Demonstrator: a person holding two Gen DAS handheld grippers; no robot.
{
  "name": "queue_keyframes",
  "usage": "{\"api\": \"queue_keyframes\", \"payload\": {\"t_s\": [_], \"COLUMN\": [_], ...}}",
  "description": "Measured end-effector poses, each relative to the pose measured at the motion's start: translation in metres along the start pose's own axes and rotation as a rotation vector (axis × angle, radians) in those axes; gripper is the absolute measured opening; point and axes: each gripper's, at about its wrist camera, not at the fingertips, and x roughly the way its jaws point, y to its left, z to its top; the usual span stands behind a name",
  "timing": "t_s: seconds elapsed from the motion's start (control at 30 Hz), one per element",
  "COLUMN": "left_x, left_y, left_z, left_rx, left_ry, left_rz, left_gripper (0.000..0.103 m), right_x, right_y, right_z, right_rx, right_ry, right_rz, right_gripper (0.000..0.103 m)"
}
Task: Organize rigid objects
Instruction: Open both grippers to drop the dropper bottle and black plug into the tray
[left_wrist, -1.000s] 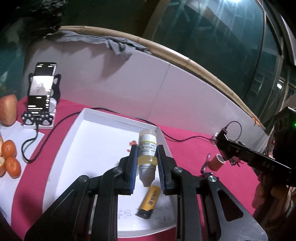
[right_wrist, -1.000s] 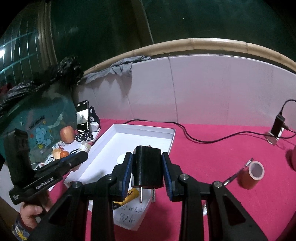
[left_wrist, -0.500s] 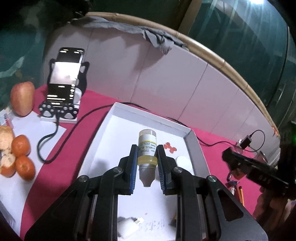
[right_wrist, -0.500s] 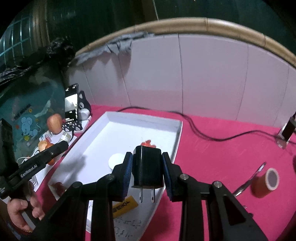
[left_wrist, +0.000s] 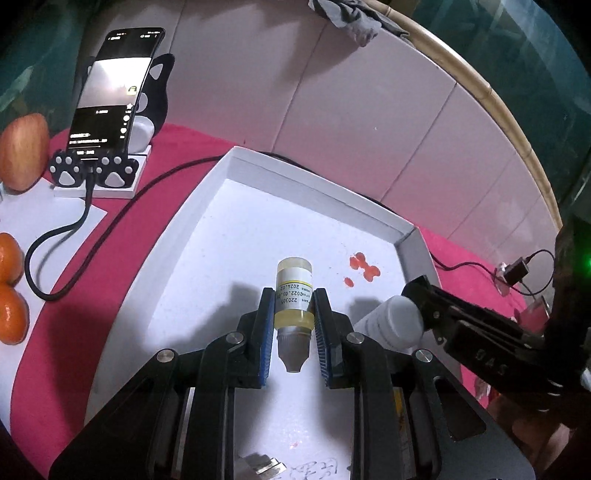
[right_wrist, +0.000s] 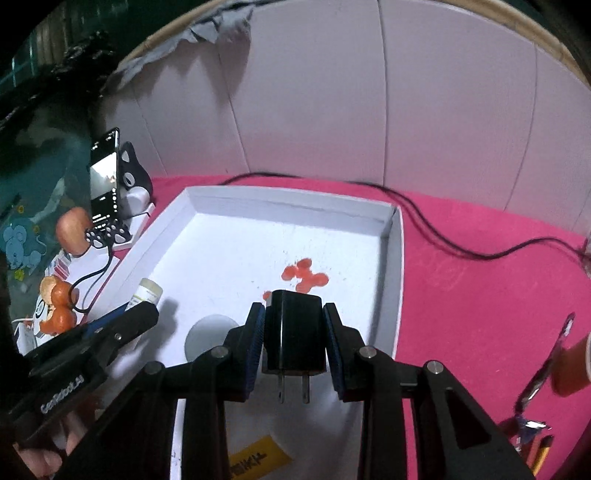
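My left gripper (left_wrist: 293, 321) is shut on a small yellow dropper bottle (left_wrist: 294, 295), held over the white tray (left_wrist: 314, 184), nozzle toward the camera. It shows at the tray's left side in the right wrist view (right_wrist: 146, 291). My right gripper (right_wrist: 293, 332) is shut on a black plug adapter (right_wrist: 293, 332), prongs toward the camera, over the tray's middle. In the left wrist view the right gripper (left_wrist: 472, 332) reaches in from the right. A white bottle (left_wrist: 391, 323) lies in the tray beside it. A yellow-labelled item (right_wrist: 255, 459) lies at the tray's near end.
A phone on a cat-shaped stand (left_wrist: 110, 107) stands left of the tray with its cable (left_wrist: 74, 229). An apple (left_wrist: 22, 151) and oranges (left_wrist: 11, 291) lie at far left. A pen (right_wrist: 554, 354) and an orange tape roll (right_wrist: 576, 369) lie on the pink cloth, right. Red stains (right_wrist: 304, 275) mark the tray.
Both grippers have moved forward and lower over the tray, still holding the dropper bottle and the adapter. The tray now fills more of both views.
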Motion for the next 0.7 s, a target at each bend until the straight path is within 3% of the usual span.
{"api": "queue_keyframes", "payload": {"t_s": [0.13, 0.17, 0.2, 0.23, 0.27, 0.3, 0.4, 0.7], "left_x": [-0.008, -0.009, -0.012, -0.015, -0.019, -0.022, -0.028, -0.052], "left_y": [0.001, 0.001, 0.000, 0.001, 0.001, 0.002, 0.002, -0.004], "left_z": [0.003, 0.004, 0.005, 0.006, 0.006, 0.006, 0.005, 0.000], "left_rx": [-0.005, -0.006, -0.007, -0.008, -0.010, -0.013, -0.008, 0.021], "left_ry": [-0.022, -0.028, -0.043, -0.057, -0.080, -0.100, -0.121, -0.168], "left_rz": [0.013, 0.022, 0.035, 0.050, 0.067, 0.086, 0.141, 0.187], "left_gripper": [0.019, 0.027, 0.038, 0.075, 0.102, 0.103, 0.103, 0.103], "right_x": [-0.007, -0.009, -0.011, -0.014, -0.017, -0.023, -0.031, -0.062], "right_y": [-0.002, -0.003, -0.003, -0.003, -0.003, -0.003, -0.002, 0.004], "right_z": [0.000, 0.000, 0.001, 0.001, 0.001, 0.000, -0.001, -0.011], "right_rx": [0.018, 0.024, 0.028, 0.032, 0.036, 0.041, 0.037, 0.041], "right_ry": [-0.047, -0.059, -0.065, -0.077, -0.092, -0.119, -0.148, -0.226], "right_rz": [0.004, 0.011, 0.012, 0.011, 0.011, 0.010, -0.004, 0.024], "right_gripper": [0.032, 0.033, 0.044, 0.054, 0.078, 0.090, 0.090, 0.091]}}
